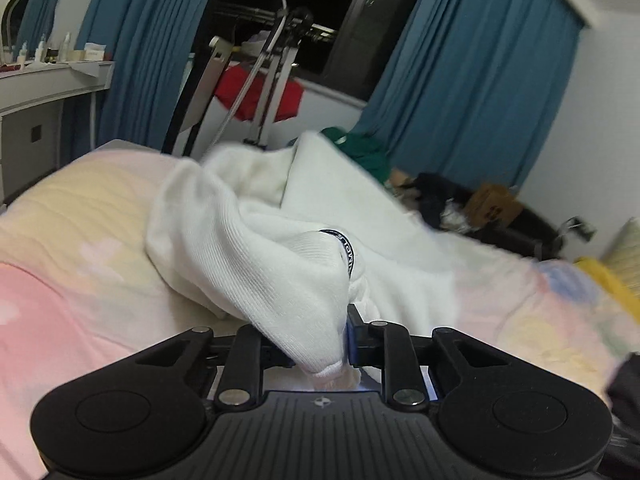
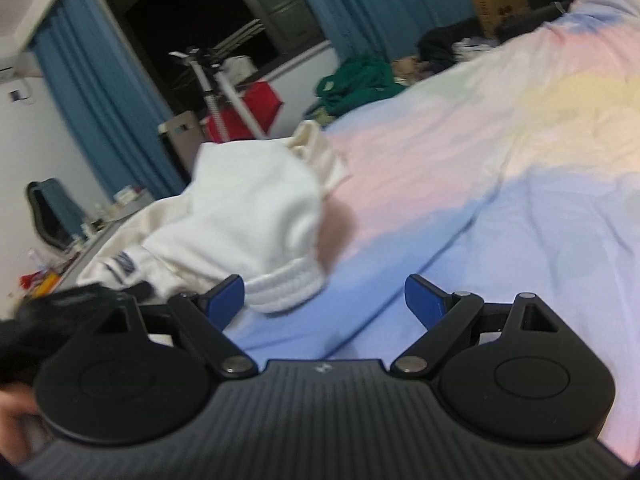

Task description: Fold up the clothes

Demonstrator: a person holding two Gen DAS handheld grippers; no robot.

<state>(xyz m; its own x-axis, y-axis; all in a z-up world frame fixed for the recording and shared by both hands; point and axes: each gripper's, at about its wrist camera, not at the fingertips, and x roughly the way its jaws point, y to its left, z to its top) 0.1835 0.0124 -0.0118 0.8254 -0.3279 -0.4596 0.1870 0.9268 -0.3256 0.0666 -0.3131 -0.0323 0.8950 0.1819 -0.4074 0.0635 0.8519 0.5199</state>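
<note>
A white knit garment [image 1: 256,240] with a black lettered band lies bunched on the pastel bedspread [image 1: 80,240]. My left gripper [image 1: 320,344] is shut on a ribbed fold of it, which drapes over the fingers and hides the left pad. In the right wrist view the same white garment [image 2: 248,208] lies to the left, its ribbed cuff [image 2: 288,284] just inside my right gripper's left finger [image 2: 228,296]. My right gripper [image 2: 326,300] is open and empty, low over the bedspread [image 2: 500,180].
Blue curtains [image 1: 472,80] frame a dark window. A metal drying rack [image 1: 260,72] with a red item stands beyond the bed. Green clothes [image 2: 356,80], dark clutter and a cardboard box [image 2: 500,4] lie by the bed. A white dresser [image 1: 48,92] stands at the left.
</note>
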